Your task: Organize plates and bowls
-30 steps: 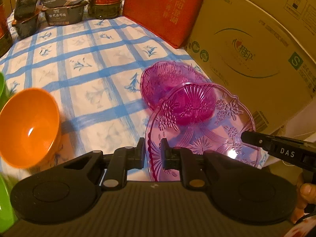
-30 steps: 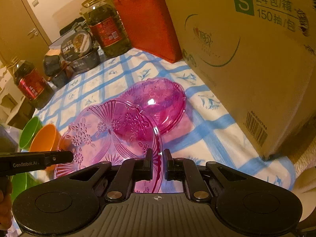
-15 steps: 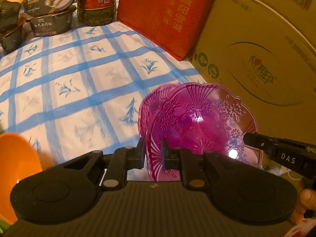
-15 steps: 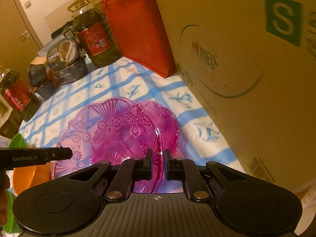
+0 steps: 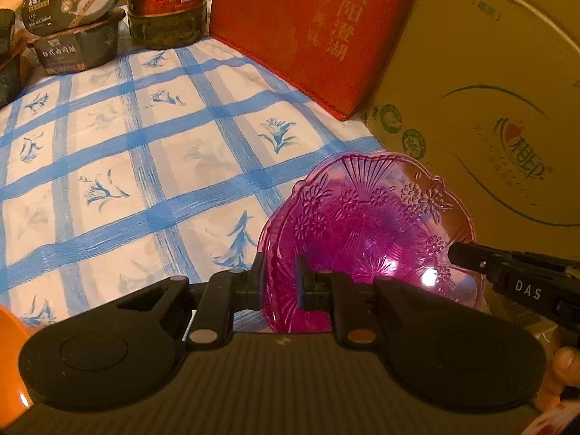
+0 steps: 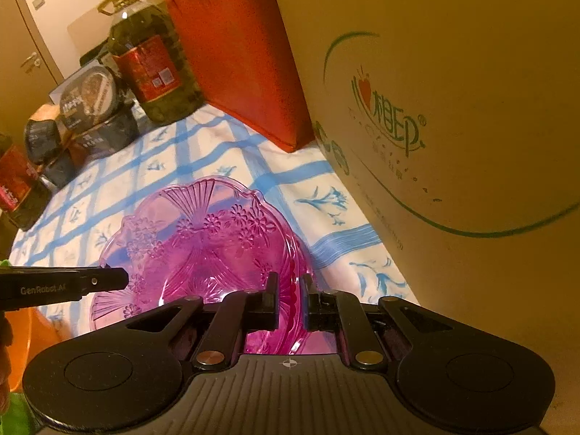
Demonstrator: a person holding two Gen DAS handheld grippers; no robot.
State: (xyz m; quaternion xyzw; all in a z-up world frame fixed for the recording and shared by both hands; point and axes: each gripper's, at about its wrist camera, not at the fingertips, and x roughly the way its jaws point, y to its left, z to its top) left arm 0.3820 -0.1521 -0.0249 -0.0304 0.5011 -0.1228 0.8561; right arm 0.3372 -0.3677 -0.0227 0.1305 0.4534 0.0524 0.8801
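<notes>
A clear pink patterned plate (image 5: 373,232) lies over a second pink dish of the same kind, whose rim (image 5: 270,239) shows just under its left edge. My left gripper (image 5: 279,279) is shut on the plate's left rim. My right gripper (image 6: 290,291) is shut on the plate's (image 6: 206,243) right rim. The right gripper's fingers (image 5: 467,253) show at the plate's right side in the left wrist view. The left gripper's fingers (image 6: 105,279) show at its left side in the right wrist view. An orange bowl (image 5: 11,362) sits at the lower left.
A large cardboard box (image 5: 489,108) stands close on the right, a red bag (image 5: 308,29) behind it. An oil bottle (image 5: 166,3) and black food tubs (image 5: 72,18) stand at the back of the blue-checked tablecloth (image 5: 127,166). A green bowl's edge (image 6: 14,413) shows at lower left.
Both grippers carried the pink plate forward and right, from beside the second pink dish to directly over it. The orange bowl slid out toward the left frame edge.
</notes>
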